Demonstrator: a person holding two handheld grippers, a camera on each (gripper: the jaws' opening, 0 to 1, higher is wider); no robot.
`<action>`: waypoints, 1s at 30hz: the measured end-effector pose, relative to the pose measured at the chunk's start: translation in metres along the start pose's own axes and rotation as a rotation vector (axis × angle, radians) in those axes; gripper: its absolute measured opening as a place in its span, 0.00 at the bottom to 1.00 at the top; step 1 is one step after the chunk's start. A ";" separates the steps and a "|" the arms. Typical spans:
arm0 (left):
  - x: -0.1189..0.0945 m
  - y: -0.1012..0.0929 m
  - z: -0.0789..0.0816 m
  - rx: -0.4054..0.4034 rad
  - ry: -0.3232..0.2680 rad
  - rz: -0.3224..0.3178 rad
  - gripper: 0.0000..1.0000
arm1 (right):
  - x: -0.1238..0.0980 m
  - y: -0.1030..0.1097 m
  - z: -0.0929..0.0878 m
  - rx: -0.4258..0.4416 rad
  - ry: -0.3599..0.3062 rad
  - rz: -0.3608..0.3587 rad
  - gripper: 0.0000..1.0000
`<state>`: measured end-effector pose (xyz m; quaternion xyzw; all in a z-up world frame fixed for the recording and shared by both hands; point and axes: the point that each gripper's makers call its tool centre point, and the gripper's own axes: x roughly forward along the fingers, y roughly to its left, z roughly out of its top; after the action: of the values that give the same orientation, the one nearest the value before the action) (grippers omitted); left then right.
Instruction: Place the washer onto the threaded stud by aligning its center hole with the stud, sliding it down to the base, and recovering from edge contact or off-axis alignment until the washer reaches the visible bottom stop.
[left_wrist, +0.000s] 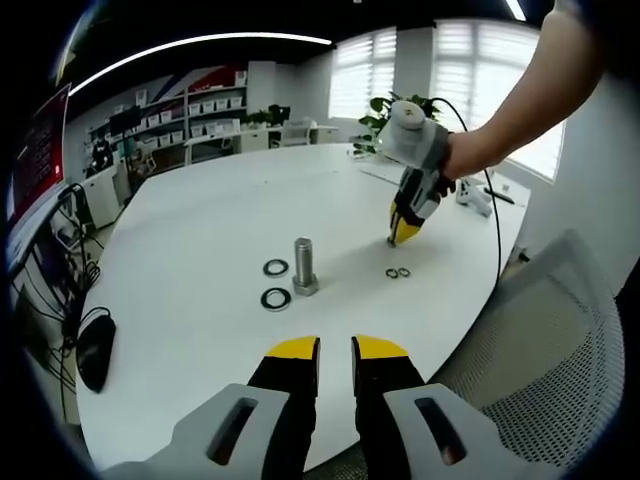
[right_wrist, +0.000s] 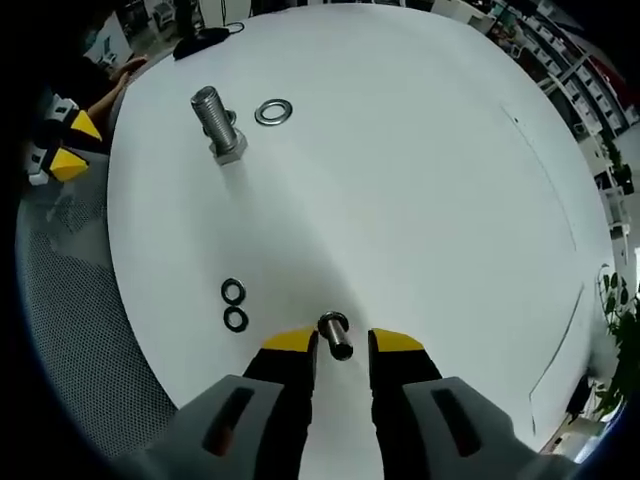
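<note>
White office table (left_wrist: 200, 300): right gripper (right_wrist: 343, 345) straddles a small bolt (right_wrist: 335, 335), contact unclear; left gripper (left_wrist: 335, 350) open, empty. Risk: grasping it, not a washer (right_wrist: 273, 112), for the stud (right_wrist: 215, 122).

White table (left_wrist: 200, 300); mesh chair (left_wrist: 545, 350) beside it; black mouse (left_wrist: 95, 350) near edge; plant (left_wrist: 385, 115) behind

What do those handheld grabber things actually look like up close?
Each gripper has two black jaws with yellow tips on pale grey slotted bodies: the left gripper and the right gripper. A thin black cable trails from the right one, held by a bare-armed person.
</note>
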<state>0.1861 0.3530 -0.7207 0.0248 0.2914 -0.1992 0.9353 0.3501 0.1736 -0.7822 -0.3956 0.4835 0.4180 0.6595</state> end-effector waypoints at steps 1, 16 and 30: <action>0.000 0.000 0.000 0.000 0.001 0.002 0.10 | 0.000 0.000 -0.001 0.002 -0.001 0.000 0.24; 0.000 0.001 -0.001 0.001 0.003 0.004 0.10 | -0.012 0.011 -0.021 0.033 -0.015 0.003 0.28; 0.001 0.002 -0.001 -0.001 0.003 0.007 0.10 | -0.013 0.033 -0.030 0.060 -0.051 0.041 0.30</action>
<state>0.1867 0.3543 -0.7218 0.0257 0.2926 -0.1958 0.9356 0.3079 0.1549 -0.7804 -0.3549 0.4868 0.4268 0.6745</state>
